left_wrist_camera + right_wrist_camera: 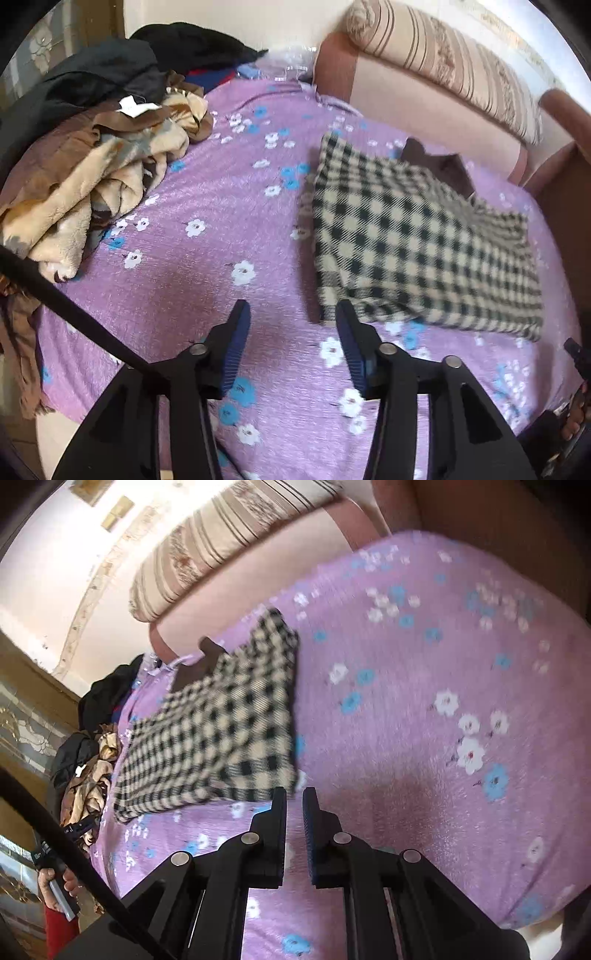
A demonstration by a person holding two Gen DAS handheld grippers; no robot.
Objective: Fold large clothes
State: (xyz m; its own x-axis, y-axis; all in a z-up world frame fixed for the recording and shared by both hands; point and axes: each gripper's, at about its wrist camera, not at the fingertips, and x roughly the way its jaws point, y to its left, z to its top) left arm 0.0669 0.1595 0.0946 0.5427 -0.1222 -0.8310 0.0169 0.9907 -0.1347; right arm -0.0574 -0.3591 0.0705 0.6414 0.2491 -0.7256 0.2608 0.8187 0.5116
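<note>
A cream and black checked garment (413, 243) lies folded into a flat rectangle on the purple flowered bedspread (207, 236), with a brown piece (439, 166) showing at its far edge. My left gripper (291, 314) is open and empty, just in front of the garment's near left corner. In the right wrist view the same garment (218, 723) lies left of centre. My right gripper (294, 797) is nearly shut with a narrow gap, empty, at the garment's near right corner, above the bedspread (424, 709).
A heap of beige, brown and black clothes (99, 147) is piled at the bed's left side. A striped bolster (454, 62) lies along the pink headboard (417, 107) behind the garment. A black cable (62, 306) crosses the left foreground.
</note>
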